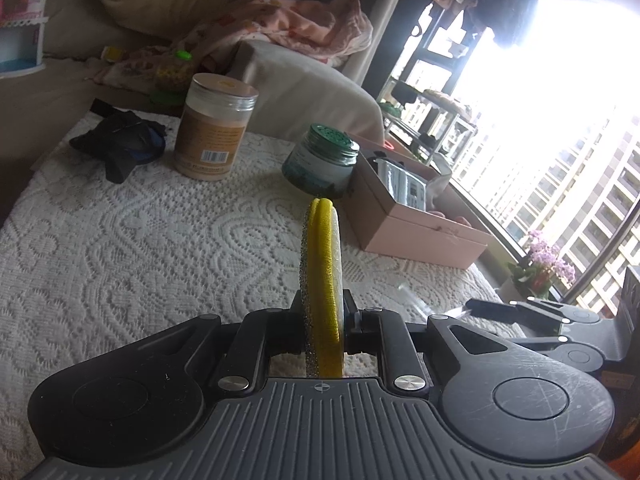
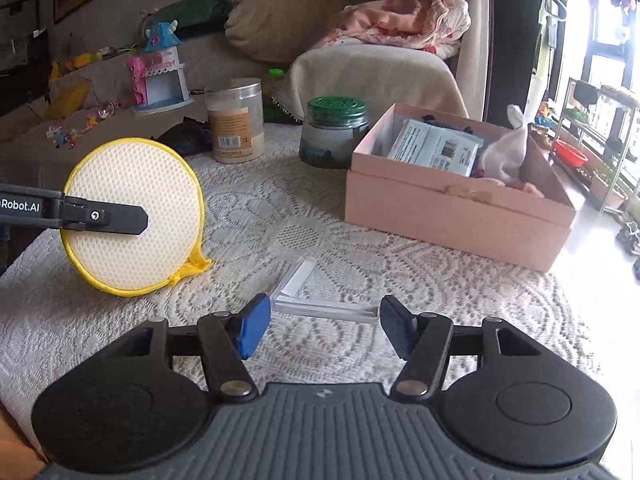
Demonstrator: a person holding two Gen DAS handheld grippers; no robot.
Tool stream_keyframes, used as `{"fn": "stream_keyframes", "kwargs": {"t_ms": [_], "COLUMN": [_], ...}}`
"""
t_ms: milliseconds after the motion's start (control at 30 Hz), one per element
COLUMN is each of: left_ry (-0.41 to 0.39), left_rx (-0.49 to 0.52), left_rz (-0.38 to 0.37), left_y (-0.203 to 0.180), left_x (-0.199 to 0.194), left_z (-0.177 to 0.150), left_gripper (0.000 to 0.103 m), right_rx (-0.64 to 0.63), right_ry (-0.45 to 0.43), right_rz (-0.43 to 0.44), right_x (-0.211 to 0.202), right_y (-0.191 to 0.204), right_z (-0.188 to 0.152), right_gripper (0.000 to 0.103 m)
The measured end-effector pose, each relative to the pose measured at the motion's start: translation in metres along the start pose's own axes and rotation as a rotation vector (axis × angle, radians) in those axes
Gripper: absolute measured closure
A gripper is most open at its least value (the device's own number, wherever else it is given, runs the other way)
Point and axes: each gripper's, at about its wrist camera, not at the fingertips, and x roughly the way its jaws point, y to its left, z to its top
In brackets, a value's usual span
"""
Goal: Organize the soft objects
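Here the round yellow-rimmed mesh pad (image 2: 132, 216) stands on edge, clamped between the narrowly set jaws of the left tool (image 1: 322, 316), its lower rim at or just above the white lace-covered surface (image 2: 280, 216). Right tool (image 2: 324, 324): blue-padded jaws about half open, nothing gripped, a clear plastic piece (image 2: 320, 300) lying on the cloth just beyond them. Farther back: a tan jar (image 2: 236, 120) with a clear lid and a green-lidded glass jar (image 2: 334, 132), standing apart. To the right, an open pink box (image 2: 452, 216) holds packets and a pale soft item. Behind, a sofa carries a pink blanket (image 2: 404, 20).
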Motion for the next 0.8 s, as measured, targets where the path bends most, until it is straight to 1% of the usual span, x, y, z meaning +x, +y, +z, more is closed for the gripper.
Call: {"fn": "stream_keyframes", "kwargs": {"t_ms": [167,200,267,367,433,500,533,567,600,633,667,700,733,767,800], "left_ry": [0.132,0.16,0.188,0.193,0.168,0.159,0.178,0.198,0.207,0.2,0.185,0.171,0.149,0.124,0.099], "left_rx": [-0.025,-0.015,0.023,0.096,0.124,0.119,0.096,0.072,0.065,0.085,0.133,0.182,0.218,0.237,0.231], "left_rz": [-0.158,-0.19,-0.236,-0.295,-0.313,-0.351,-0.369,-0.37,-0.345,-0.306,-0.241,-0.185,-0.147,-0.128,-0.129], "left_y": [-0.021,-0.031,-0.051,-0.085,-0.102,-0.11,-0.11,-0.109,-0.107,-0.107,-0.109,-0.112,-0.114,-0.115,-0.113], "left_x": [0.016,0.022,0.033,0.057,0.079,0.113,0.135,0.157,0.18,0.195,0.21,0.221,0.227,0.231,0.231], "left_z": [0.001,0.004,0.015,0.05,0.079,0.11,0.124,0.135,0.145,0.15,0.156,0.16,0.163,0.166,0.171], "left_gripper": [0.085,0.085,0.085,0.085,0.085,0.085,0.085,0.084,0.084,0.082,0.074,0.073,0.073,0.071,0.07], "right_rx": [-0.027,-0.026,-0.024,-0.038,-0.041,-0.048,-0.051,-0.053,-0.053,-0.051,-0.052,-0.053,-0.052,-0.047,-0.039], "right_ry": [-0.1,-0.126,-0.182,-0.268,-0.319,-0.365,-0.382,-0.391,-0.393,-0.391,-0.386,-0.378,-0.362,-0.336,-0.308], "right_rz": [-0.065,-0.079,-0.108,-0.157,-0.193,-0.215,-0.227,-0.232,-0.23,-0.221,-0.207,-0.197,-0.187,-0.176,-0.166], "right_x": [-0.038,-0.047,-0.062,-0.079,-0.085,-0.086,-0.083,-0.078,-0.073,-0.064,-0.052,-0.04,-0.026,-0.008,0.009], "right_y": [-0.026,-0.032,-0.044,-0.062,-0.075,-0.087,-0.093,-0.098,-0.103,-0.108,-0.113,-0.116,-0.119,-0.121,-0.123], "right_z": [0.005,0.007,0.014,0.029,0.042,0.052,0.056,0.06,0.063,0.067,0.07,0.071,0.074,0.077,0.08], "right_gripper": [0.042,0.042,0.042,0.042,0.042,0.042,0.042,0.042,0.042,0.042,0.042,0.042,0.042,0.042,0.042]}}
